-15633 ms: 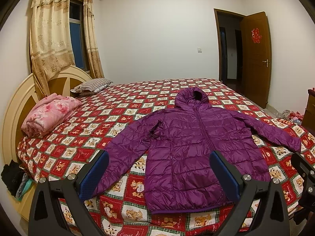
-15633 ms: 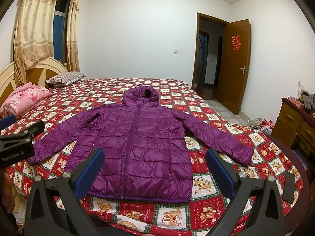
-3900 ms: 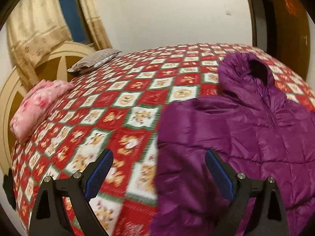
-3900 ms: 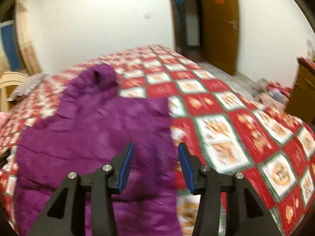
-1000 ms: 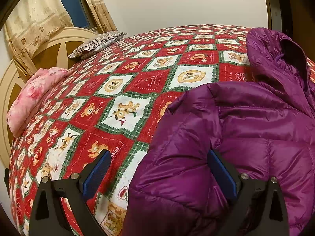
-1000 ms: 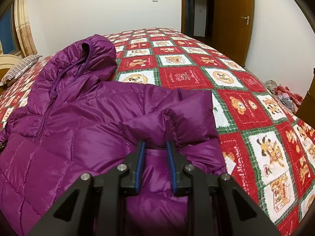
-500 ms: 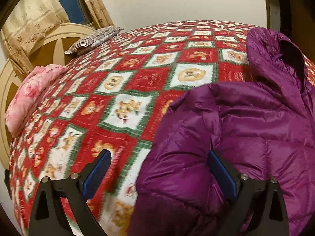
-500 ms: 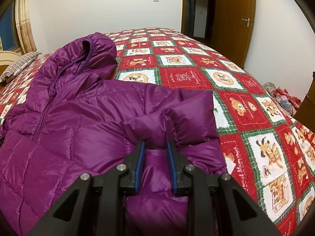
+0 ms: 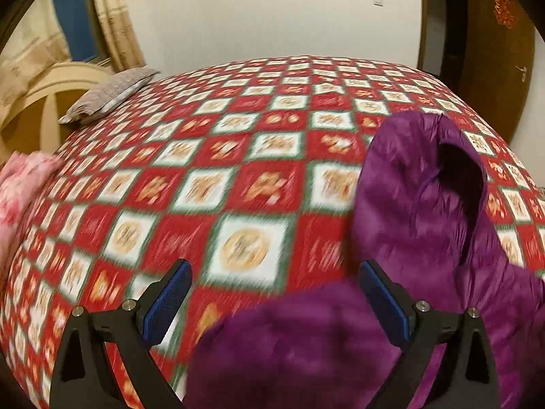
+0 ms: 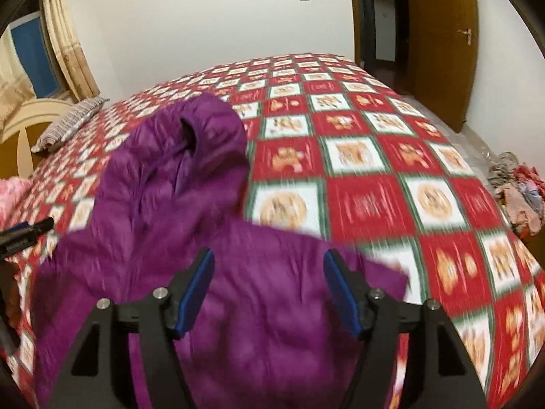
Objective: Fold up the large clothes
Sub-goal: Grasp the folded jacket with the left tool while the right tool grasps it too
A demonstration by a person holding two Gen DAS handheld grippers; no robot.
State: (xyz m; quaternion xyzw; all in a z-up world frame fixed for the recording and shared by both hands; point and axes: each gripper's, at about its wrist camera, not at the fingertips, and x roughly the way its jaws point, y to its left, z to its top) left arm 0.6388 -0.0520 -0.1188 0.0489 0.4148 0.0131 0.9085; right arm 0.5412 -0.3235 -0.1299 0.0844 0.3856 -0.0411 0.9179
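Checkered red bedspread (image 10: 371, 201) carries the purple jacket (image 10: 170, 187), hood toward twelve o'clock. Right gripper (image 10: 269, 289) is opening above it, pads clear of the fabric; left gripper (image 9: 272, 300) hangs released, gripping nothing.

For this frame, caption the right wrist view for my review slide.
Right tongs opening, nothing gripped, above a purple jacket with its sleeves folded in, on a red checked bedspread.

I see: jacket (image 10: 211, 272), solid purple, quilted. Bedspread (image 9: 238, 177), red and white checks edged green, orange-brown figures in the white squares. Pillow (image 9: 112, 92), grey striped. Folded bedding (image 9: 20, 187), pink floral. Curtains (image 10: 68, 47), beige, patterned. Door (image 10: 439, 44), brown, with a red emblem. My grippers' pads (image 10: 197, 293), blue, on black frames.
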